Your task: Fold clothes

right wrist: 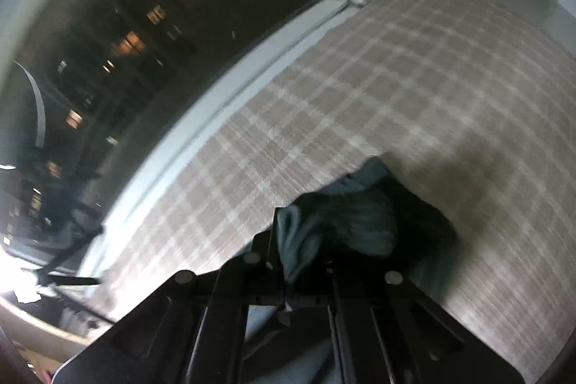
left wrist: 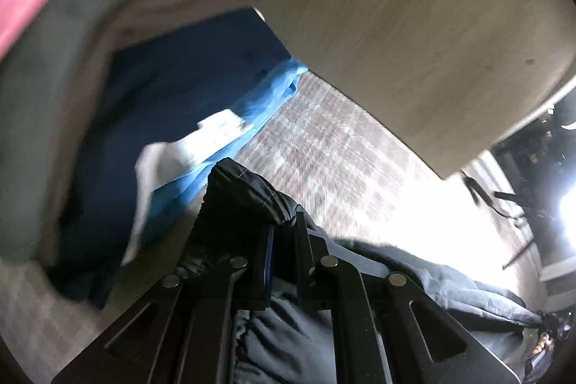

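Both grippers, left gripper (left wrist: 284, 233) and right gripper (right wrist: 302, 251), are clamped on the dark garment (left wrist: 252, 193); looks mid-fold, with the clothes pile (left wrist: 108, 42) beyond the left fingers waiting.

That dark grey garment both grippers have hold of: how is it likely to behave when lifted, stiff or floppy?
Probably floppy: the dark grey garment bunches and sags around the left gripper. Likely light, since a pinch by the right gripper carries its folds. The gathered, stitched hem may give grip, though blur hides the texture.

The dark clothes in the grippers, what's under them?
Under the dark garment held by the left gripper and right gripper lies a checked cover. What the hanging cloth covers can't be seen.
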`<state>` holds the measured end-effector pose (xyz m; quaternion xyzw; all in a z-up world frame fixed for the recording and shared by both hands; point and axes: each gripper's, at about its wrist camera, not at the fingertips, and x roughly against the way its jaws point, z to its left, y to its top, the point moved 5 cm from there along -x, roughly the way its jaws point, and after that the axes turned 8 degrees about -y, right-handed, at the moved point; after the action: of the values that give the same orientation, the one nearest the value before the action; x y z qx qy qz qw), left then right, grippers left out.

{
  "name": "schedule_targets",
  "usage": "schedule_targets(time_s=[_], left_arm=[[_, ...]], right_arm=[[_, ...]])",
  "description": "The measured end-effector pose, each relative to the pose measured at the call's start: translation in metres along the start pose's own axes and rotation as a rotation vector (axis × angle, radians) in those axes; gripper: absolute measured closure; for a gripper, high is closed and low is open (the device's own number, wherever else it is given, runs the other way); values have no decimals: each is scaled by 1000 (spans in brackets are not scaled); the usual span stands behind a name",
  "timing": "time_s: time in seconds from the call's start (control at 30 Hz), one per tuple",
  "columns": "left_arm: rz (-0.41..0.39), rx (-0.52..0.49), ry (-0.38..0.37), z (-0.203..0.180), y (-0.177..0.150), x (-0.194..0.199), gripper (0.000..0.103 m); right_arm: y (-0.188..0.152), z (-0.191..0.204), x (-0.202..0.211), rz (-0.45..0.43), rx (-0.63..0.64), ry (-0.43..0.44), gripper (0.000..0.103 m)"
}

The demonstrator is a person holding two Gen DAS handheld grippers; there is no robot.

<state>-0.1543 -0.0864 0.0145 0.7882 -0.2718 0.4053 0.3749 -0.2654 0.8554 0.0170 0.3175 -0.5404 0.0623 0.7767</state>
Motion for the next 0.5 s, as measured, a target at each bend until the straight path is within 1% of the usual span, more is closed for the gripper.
schedule_targets(time_s=[0.13, 0.2, 0.23, 0.27, 0.33, 0.37, 0.4, 0.43, 0.47, 0.5], left_arm=[[31, -28, 50, -5, 9, -27, 95], [76, -38, 73, -6, 9, -40, 90], [82, -47, 78, -8, 10, -41, 89], [88, -57, 83, -9, 10, -41, 89], [91, -109, 75, -17, 9, -32, 86], [91, -140, 70, -21, 7, -26, 81], [89, -169, 67, -24, 3, -19, 72], [87, -198, 63, -27, 0, -12, 68], [86, -227, 60, -30, -4, -5, 65], [88, -256, 53, -31, -10, 3, 65]], right_arm=[[4, 19, -34, 33, 56, -65, 100], [2, 23, -50, 72, 88, -97, 100], [0, 23, -55, 98, 94, -91, 99], [-1, 22, -58, 121, 92, -71, 98], [-5, 16, -54, 153, 69, 8, 97], [-6, 12, -48, 153, 69, 43, 93], [-8, 8, -39, 153, 80, 79, 90], [-11, 4, -29, 151, 94, 112, 84], [-13, -1, -18, 144, 112, 147, 82], [-15, -7, -6, 135, 125, 181, 82]])
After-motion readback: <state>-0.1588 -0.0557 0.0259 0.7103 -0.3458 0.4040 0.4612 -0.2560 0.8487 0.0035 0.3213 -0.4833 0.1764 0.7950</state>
